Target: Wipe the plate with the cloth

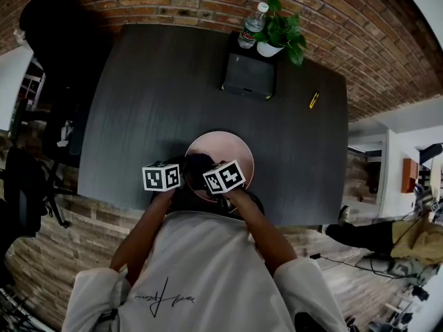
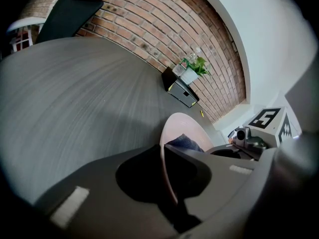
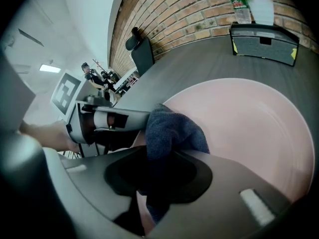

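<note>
A round pink plate [image 1: 228,151] lies on the dark table [image 1: 152,109] just in front of the person. My left gripper [image 1: 181,166] is at its near left edge. In the left gripper view the plate's rim [image 2: 167,173] runs edge-on between the jaws [image 2: 168,183], which are shut on it. My right gripper [image 3: 154,183] is shut on a dark blue cloth [image 3: 172,131] that bulges out over the plate's surface [image 3: 249,128] near the left gripper [image 3: 119,121]. The cloth [image 2: 185,142] also shows on the plate in the left gripper view.
At the table's far side stand a black box [image 1: 249,75], a potted plant [image 1: 280,37] and a water bottle [image 1: 252,26]. A yellow pen [image 1: 313,100] lies to the right. A dark chair [image 1: 55,26] stands at the far left corner.
</note>
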`<state>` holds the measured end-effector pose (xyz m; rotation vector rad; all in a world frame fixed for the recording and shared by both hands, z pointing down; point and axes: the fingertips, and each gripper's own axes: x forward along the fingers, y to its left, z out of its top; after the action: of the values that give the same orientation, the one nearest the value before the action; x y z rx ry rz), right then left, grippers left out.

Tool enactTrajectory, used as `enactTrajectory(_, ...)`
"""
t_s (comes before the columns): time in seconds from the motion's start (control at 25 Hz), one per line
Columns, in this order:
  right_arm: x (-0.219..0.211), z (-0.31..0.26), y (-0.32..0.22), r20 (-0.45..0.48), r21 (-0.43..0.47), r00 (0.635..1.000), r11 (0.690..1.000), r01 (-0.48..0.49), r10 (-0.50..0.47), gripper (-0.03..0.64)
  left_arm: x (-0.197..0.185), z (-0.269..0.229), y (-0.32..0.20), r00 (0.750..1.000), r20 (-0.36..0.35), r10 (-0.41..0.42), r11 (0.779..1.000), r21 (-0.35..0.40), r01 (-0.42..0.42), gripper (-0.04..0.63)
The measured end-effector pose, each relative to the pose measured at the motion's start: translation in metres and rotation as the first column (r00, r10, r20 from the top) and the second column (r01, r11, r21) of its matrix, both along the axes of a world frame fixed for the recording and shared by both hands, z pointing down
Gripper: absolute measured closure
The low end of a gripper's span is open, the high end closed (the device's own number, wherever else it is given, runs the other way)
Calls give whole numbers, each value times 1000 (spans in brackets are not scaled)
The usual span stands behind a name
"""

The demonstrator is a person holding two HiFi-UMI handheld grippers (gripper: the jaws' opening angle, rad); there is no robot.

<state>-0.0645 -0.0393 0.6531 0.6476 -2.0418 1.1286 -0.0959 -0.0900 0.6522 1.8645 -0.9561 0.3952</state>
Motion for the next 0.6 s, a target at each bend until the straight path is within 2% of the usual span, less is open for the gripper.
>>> enactTrajectory(0.44,3,-1,26,-44,-18,986,987,162,-163,508,1,-2,-3,1000,28,6,1000,24,-6,554)
enactTrajectory(0.6,3,0,31,-38,-27,983,983,180,-181,508,1,-1,-4,1000,24,3,1000,21,-3,554)
